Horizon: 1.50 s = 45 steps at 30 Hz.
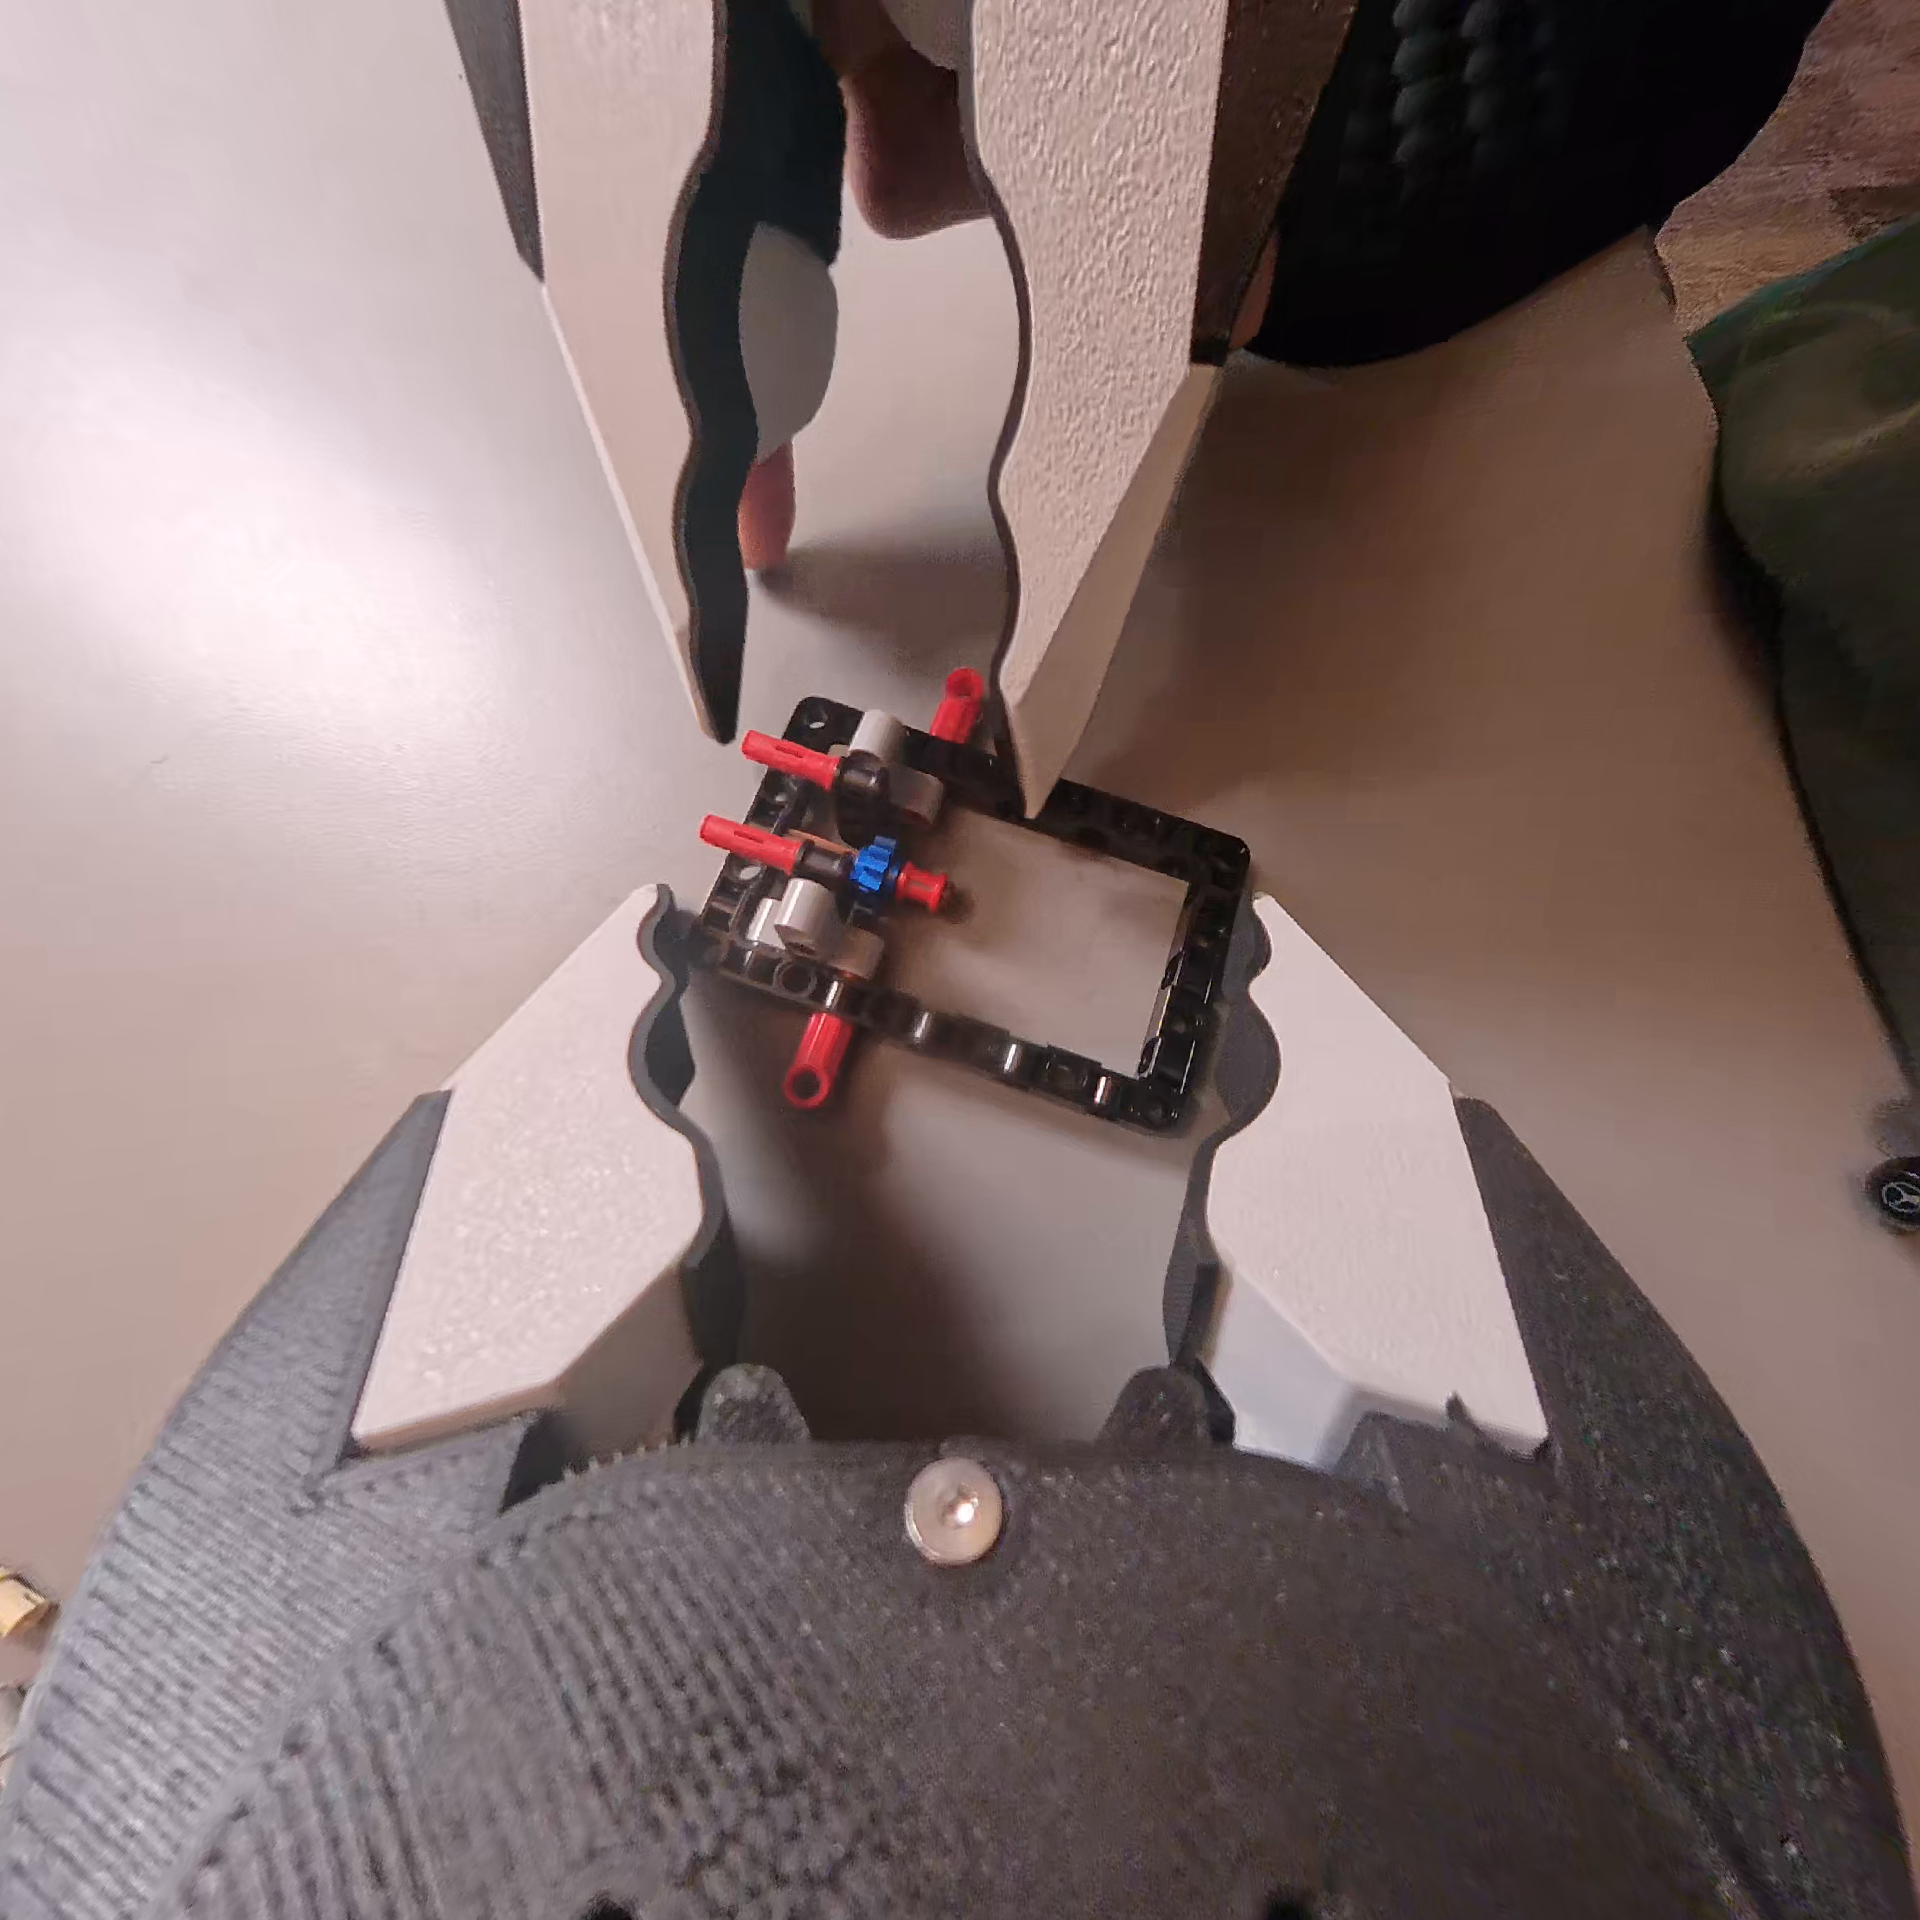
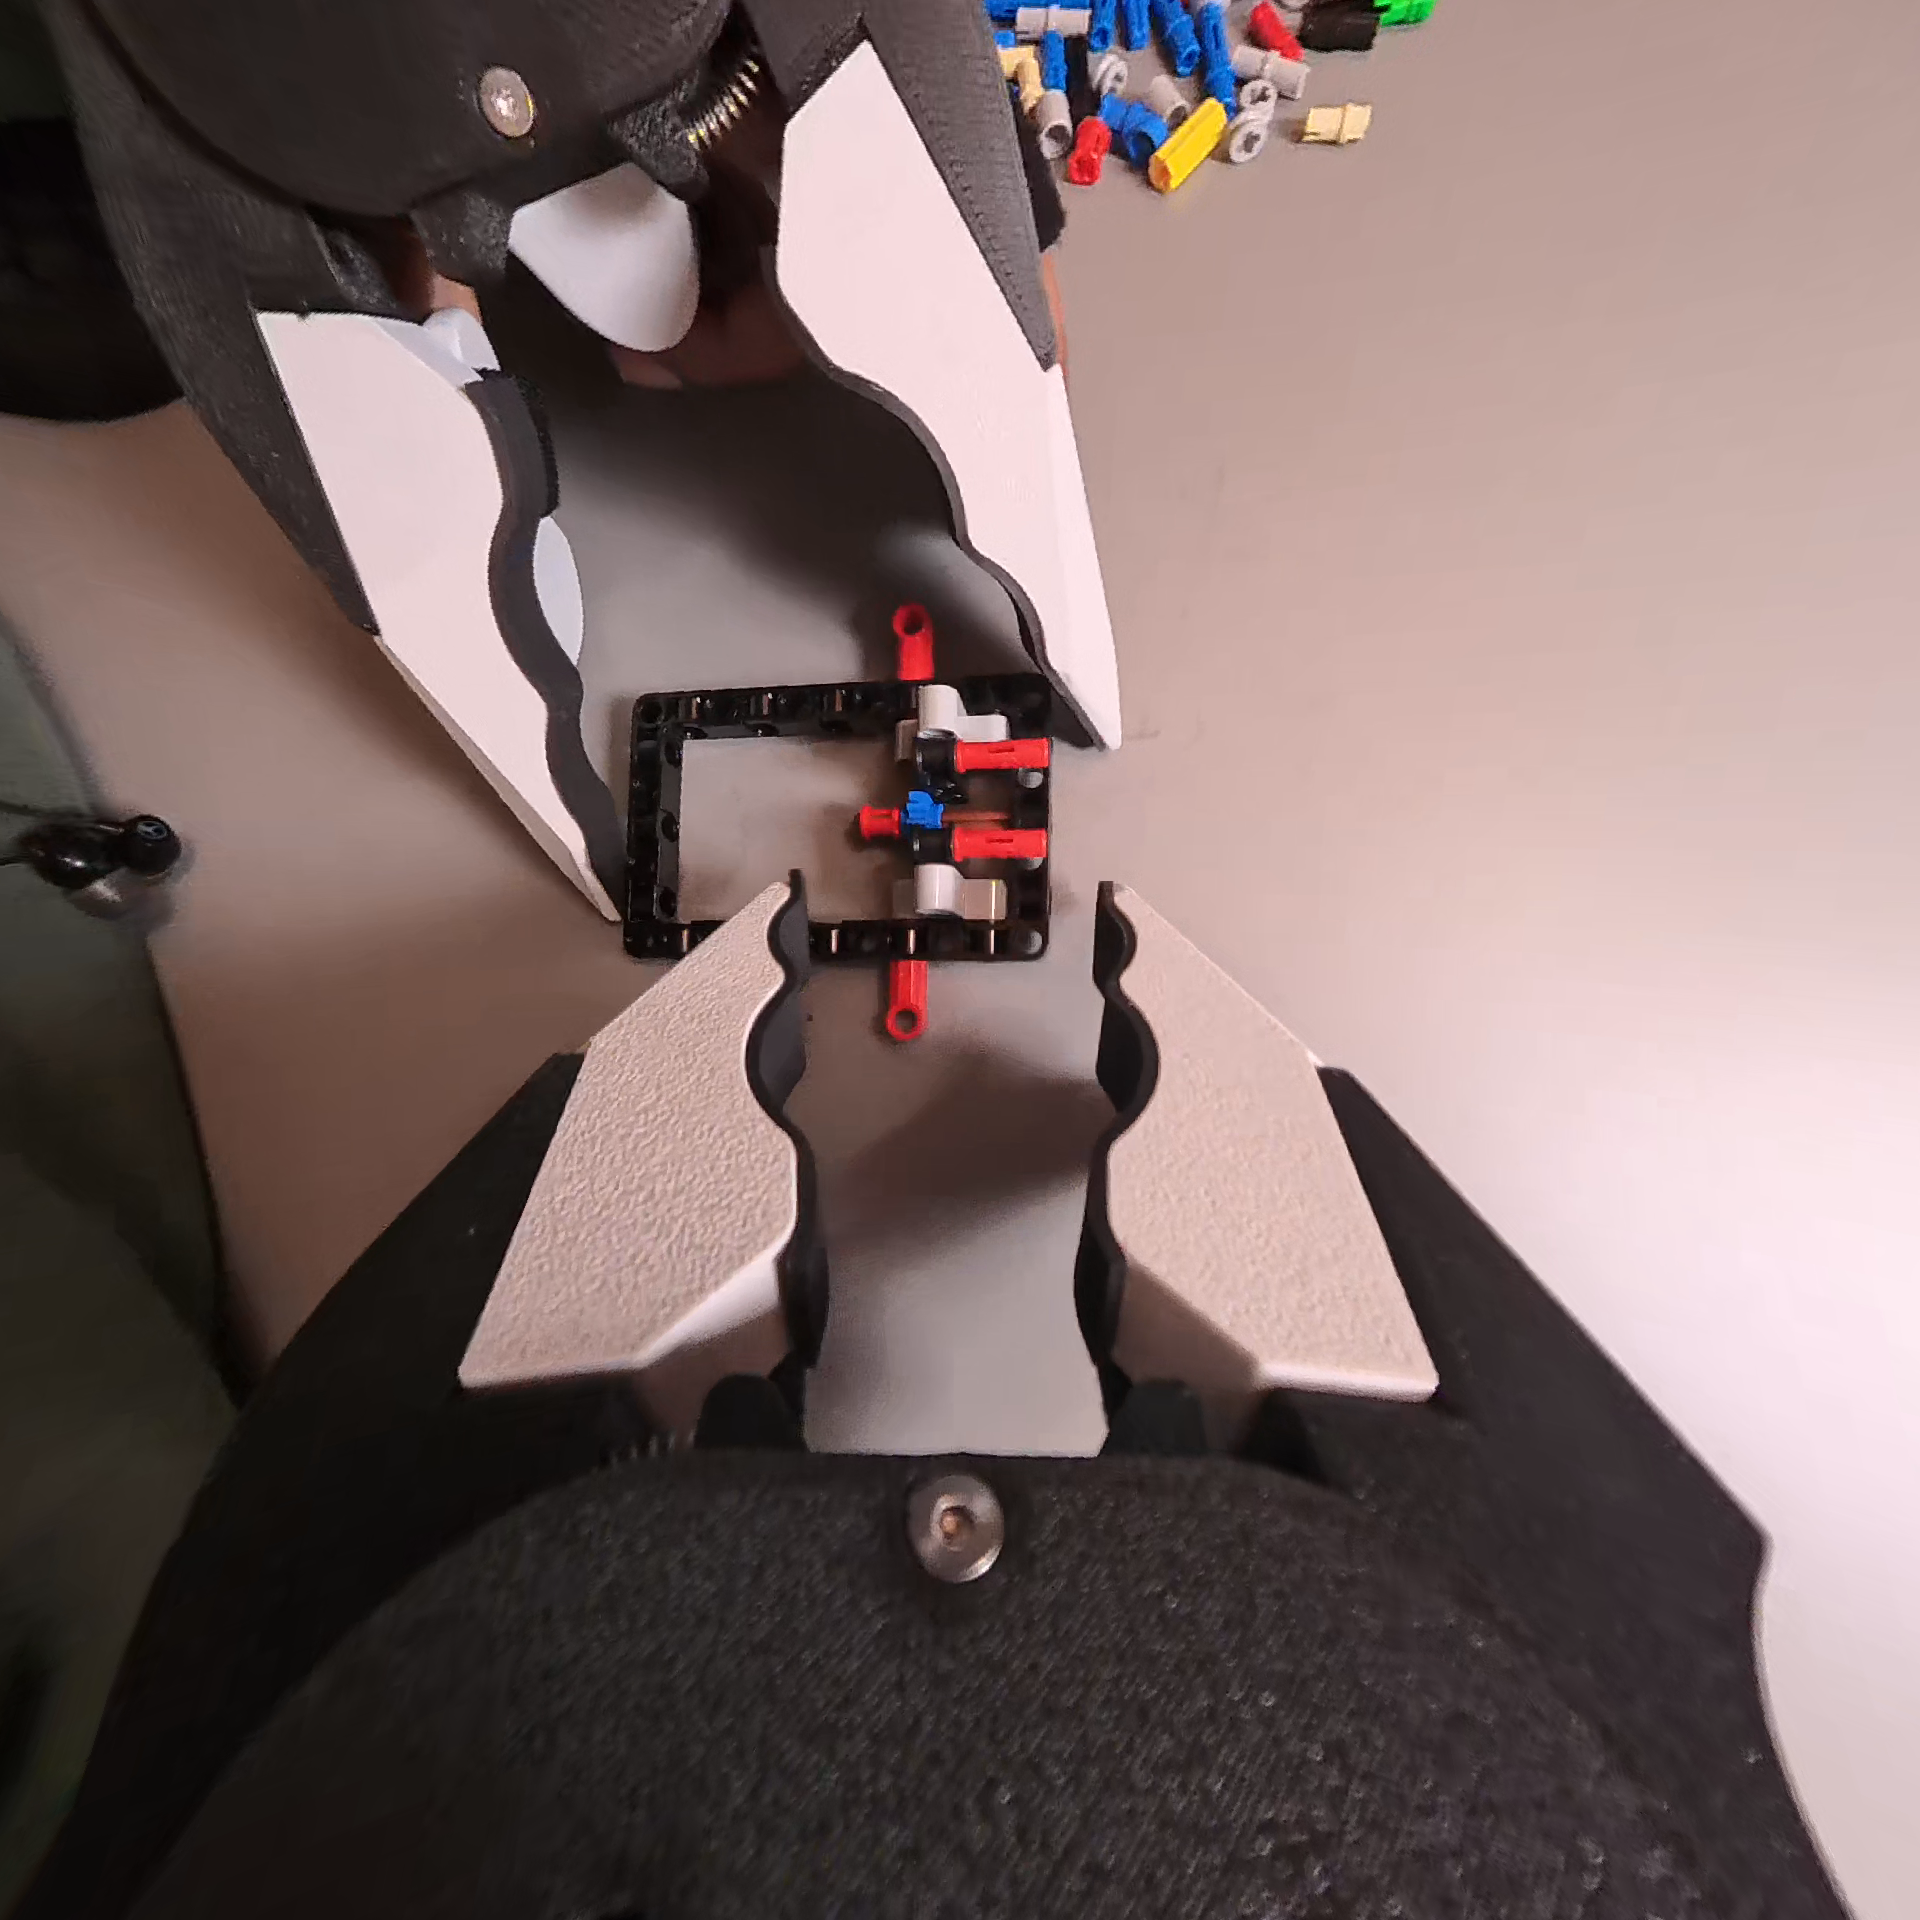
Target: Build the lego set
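Lego frame (image 1: 1195,977), a black rectangle, is lying flat on the grey table (image 1: 312,623), carrying red pins (image 1: 790,756), grey connectors and a small blue gear (image 1: 871,868) at one end. The left gripper (image 1: 956,925) is straddling it with fingers spread, gripping nothing. The right gripper (image 2: 951,904) is facing it, also spread (one fingertip looks to be touching the frame's rim). Judging by this, bracing the frame's bare end before pressing should be keeping those pins straight. Loose pieces (image 2: 1174,73) are waiting well apart.

A black rectangular frame (image 1: 1195,1049) lies flat on the table before me. One end holds red pins (image 1: 787,760), grey connectors (image 1: 800,914) and a small blue gear (image 1: 871,867).
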Each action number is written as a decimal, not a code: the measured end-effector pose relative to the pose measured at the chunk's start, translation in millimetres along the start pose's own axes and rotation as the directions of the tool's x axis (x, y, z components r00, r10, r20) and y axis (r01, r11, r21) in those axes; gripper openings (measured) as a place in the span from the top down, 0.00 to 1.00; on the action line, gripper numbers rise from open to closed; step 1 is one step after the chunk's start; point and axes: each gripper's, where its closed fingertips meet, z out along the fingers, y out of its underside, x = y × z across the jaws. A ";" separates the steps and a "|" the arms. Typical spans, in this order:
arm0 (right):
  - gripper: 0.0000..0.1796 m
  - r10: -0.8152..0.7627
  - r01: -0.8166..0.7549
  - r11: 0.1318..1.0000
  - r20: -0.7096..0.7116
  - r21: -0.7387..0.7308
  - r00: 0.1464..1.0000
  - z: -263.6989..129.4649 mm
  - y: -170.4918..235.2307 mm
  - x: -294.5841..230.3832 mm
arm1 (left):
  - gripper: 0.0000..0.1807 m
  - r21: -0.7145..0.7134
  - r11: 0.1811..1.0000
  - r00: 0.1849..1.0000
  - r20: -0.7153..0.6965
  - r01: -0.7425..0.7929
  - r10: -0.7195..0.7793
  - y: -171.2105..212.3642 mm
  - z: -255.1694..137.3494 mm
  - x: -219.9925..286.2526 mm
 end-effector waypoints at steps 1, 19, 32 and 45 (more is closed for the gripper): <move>0.70 -0.009 0.009 1.000 0.005 -0.002 1.000 1.3 -0.1 0.6 | 0.43 0.000 1.000 1.000 -0.002 -0.002 0.002 0.2 -0.3 0.0; 0.70 -0.070 0.066 0.997 0.135 0.036 0.988 -7.7 4.5 1.4 | 0.57 -0.016 0.988 0.945 0.294 0.152 -0.141 28.2 -55.0 -38.9; 0.78 -0.098 0.093 0.993 0.064 0.073 0.993 -15.1 9.3 5.6 | 0.53 -0.013 0.984 0.962 0.212 0.177 -0.170 27.7 -34.8 -33.2; 0.79 -0.092 0.074 0.986 0.118 0.147 0.989 -13.9 5.1 4.4 | 0.67 0.023 0.999 0.945 0.325 -0.036 0.027 14.4 -38.0 -39.5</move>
